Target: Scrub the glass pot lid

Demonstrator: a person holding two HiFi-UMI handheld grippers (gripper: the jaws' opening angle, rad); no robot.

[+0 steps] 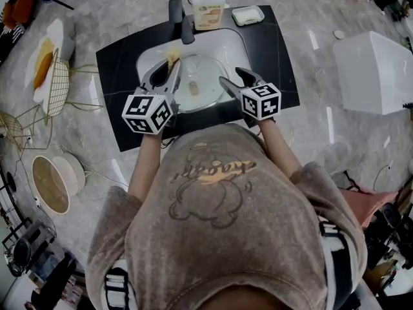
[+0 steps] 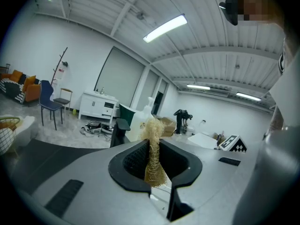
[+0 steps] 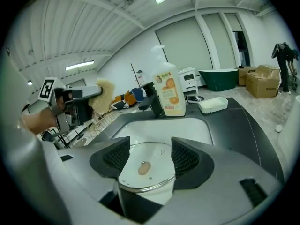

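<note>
Flat in the white sink point(image 1: 222, 44), knob point(image 3: 143, 168) up: the glass pot lid point(image 1: 203, 76), in the middle of the black counter point(image 1: 277, 57), straight ahead of the person at 12 o'clock.

At the lid's 9 o'clock: the left gripper point(image 1: 166, 70), clamped tight on a tan fibre scrubber point(image 2: 153, 125). Seen along its own jaws, both black pads closed hard against the tuft, with the frayed top poking out past the tips. From the head view, tuft over the basin near the lid's 10 o'clock edge; contact with the glass not possible to judge.

At the lid's 3 o'clock: the right gripper point(image 1: 232, 77), jaws spread wide and gripping nothing. From its own camera, the lid's metal rim and knob framed in the gap, with neither pad pressing on the glass. Cannot tell whether the lower jaw brushes the rim.

Behind the sink, at the lid's 12 o'clock: an upright detergent bottle point(image 1: 208, 6) with an orange label. Just beside it at 11 o'clock, a black faucet point(image 1: 181, 18), spout reaching over the basin. At 1 o'clock, near the counter's back edge, a shallow white soap dish point(image 1: 248, 15).

Off the counter, on the marbled floor: a gold wire basket point(image 1: 57, 82) at 9 o'clock, and a large white box point(image 1: 374, 70) at 3 o'clock, well apart from the sink.
</note>
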